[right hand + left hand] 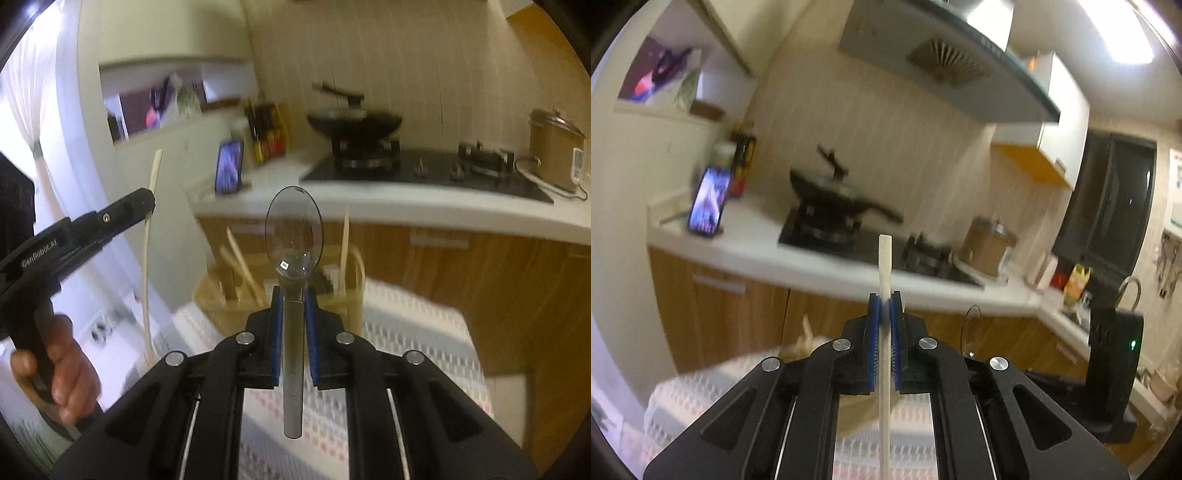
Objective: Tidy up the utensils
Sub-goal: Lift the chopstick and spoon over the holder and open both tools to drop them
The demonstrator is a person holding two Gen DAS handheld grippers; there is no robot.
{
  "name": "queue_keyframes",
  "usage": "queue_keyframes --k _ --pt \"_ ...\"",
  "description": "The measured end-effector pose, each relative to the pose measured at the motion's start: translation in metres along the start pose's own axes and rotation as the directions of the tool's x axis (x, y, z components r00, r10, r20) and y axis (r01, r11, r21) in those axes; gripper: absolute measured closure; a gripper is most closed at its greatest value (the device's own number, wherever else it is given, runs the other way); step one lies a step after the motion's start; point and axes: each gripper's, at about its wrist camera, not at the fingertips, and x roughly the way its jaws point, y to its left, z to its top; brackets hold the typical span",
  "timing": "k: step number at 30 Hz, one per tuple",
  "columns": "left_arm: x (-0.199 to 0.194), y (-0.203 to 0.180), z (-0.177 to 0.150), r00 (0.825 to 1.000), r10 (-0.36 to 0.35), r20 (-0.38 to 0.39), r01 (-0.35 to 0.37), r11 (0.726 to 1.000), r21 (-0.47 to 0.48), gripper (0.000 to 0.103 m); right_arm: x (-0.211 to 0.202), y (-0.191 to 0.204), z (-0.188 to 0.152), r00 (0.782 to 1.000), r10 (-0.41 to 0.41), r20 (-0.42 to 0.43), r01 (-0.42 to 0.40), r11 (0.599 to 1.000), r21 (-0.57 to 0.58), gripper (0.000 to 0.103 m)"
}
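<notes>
The left tool (885, 306) pinches a pale chopstick (885, 258) partway along its length, its blue pads pressed against the shaft, and holds it upright in the air. The right tool (294, 295) is clamped on the neck of a metal spoon (293, 236), bowl up and handle hanging down between the jaws.

The chopstick looks light, thin and stiff; it will likely pivot in the pads if taken near an end, so a grip near the middle seems the safer one. The spoon looks heavier and smooth, so it may slip; the narrow neck just under the bowl, where it is held, gives the pads something to stop against.

Beyond the spoon a woven utensil basket (354, 291) stands on the patterned cloth of the worktop (417, 332), towards its far edge. It already holds several pale sticks (242, 266) leaning on the left side and another one upright on the right; blur hides what they are exactly, and any dividers inside cannot be made out.
</notes>
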Motion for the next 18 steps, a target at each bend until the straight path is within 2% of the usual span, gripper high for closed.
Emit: queue_keyframes --k 2,6,8,10,13,18 --pt "-0.003 -0.005 0.004 0.997 0.009 0.073 -0.010 1.000 0.010 0.100 0.002 -0.001 0.014 0.996 0.011 0.090 -0.009 1.000 -0.021 0.093" --pt "0.003 -0.010 0.014 0.972 0.056 0.229 -0.053 0.998 -0.019 0.100 0.005 -0.003 0.036 0.974 -0.017 0.227 0.026 0.999 -0.038 0.093" --pt "0.009 -0.012 0.013 0.949 0.077 0.306 -0.073 0.997 -0.024 0.100 0.010 -0.004 0.039 0.954 -0.054 0.295 0.068 0.997 -0.035 0.093" --pt "0.016 -0.017 0.008 0.920 0.118 0.373 -0.119 0.993 -0.020 0.100 0.021 -0.003 0.043 0.945 -0.076 0.318 0.100 0.993 -0.061 0.093" --pt "0.029 -0.023 0.001 0.896 0.160 0.414 -0.172 0.985 -0.009 0.100 0.038 0.000 0.039 0.935 -0.101 0.340 0.143 0.985 -0.100 0.093" --pt "0.053 -0.016 -0.017 0.879 0.227 0.420 -0.239 0.971 -0.024 0.100 0.068 -0.014 0.031 0.939 -0.100 0.330 0.136 0.987 -0.089 0.093"
